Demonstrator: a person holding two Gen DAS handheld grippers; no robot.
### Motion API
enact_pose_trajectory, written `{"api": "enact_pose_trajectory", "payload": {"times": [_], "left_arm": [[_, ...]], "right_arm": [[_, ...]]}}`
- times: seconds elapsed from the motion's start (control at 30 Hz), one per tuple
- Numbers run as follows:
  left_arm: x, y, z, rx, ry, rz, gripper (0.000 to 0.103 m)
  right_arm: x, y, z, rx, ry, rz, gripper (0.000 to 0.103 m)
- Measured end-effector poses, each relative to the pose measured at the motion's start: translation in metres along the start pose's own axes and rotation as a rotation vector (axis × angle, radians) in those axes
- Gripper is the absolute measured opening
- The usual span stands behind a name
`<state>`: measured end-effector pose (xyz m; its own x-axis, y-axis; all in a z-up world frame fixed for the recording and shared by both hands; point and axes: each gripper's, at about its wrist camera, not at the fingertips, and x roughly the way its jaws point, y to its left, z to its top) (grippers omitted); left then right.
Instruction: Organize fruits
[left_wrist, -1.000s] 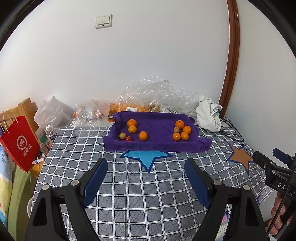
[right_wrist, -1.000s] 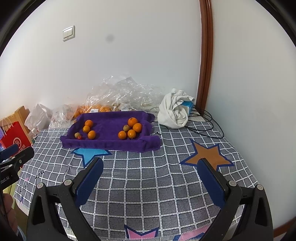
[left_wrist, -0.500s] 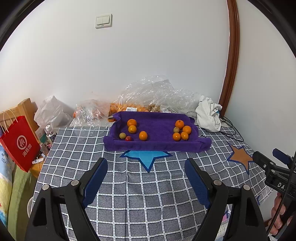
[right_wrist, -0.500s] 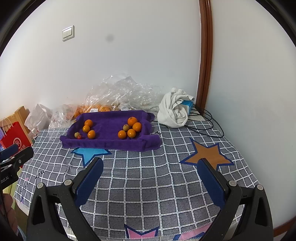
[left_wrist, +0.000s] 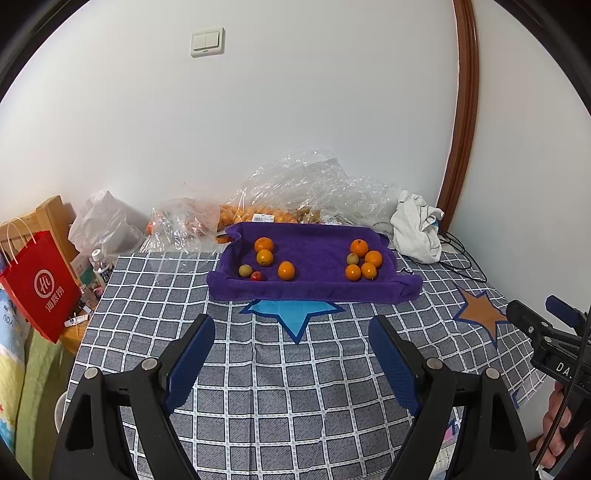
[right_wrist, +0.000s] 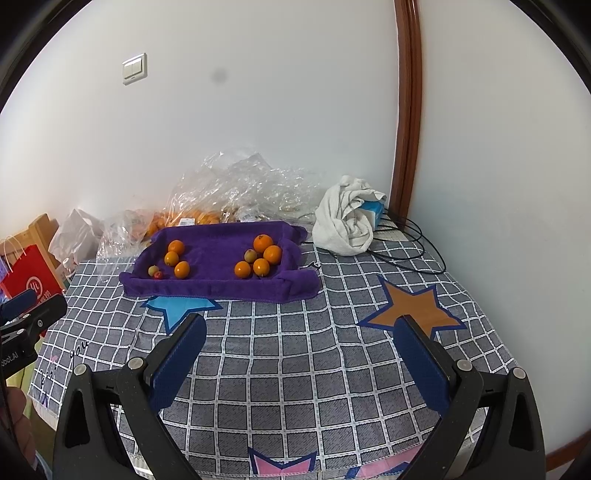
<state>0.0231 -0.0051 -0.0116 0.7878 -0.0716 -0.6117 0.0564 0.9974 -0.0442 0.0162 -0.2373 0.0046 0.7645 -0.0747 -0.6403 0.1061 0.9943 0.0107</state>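
Nothing has moved since the earlier frames: both grippers hang in the same spot over the near edge of the checkered tablecloth (left_wrist: 295, 387), fruit unchanged.

Left to right. Red paper bag (left_wrist: 38, 286) off the left edge of the table. Left gripper (left_wrist: 291, 334) spread wide, nothing between its pads, well short of the fruit. Purple towel tray (left_wrist: 314, 286) sits toward the far edge, against crinkled clear plastic bags (left_wrist: 306, 184). Left cluster on the tray: three oranges (left_wrist: 264, 257), one small greenish fruit (left_wrist: 245, 270), one small red fruit (left_wrist: 256, 276) touching it. Right cluster (left_wrist: 362, 260): four oranges around another greenish fruit. Right gripper (right_wrist: 299, 334) also spread wide, empty, near the front edge. White cloth (right_wrist: 347, 221) at the far right corner, cables beside it.

Risks, judged: round fruit could roll off the soft towel rim if nudged; small red fruit may slip from wide pads; the packed right cluster means a reach for one likely knocks its neighbours.
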Motion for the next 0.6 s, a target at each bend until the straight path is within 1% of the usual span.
{"api": "enact_pose_trajectory", "payload": {"times": [0.6], "left_arm": [[-0.0055,-0.0017,0.0034,0.003,-0.009,0.008,0.084]], "right_arm": [[-0.0031,0.0006,0.0020,0.000,-0.002,-0.002,0.100]]}}
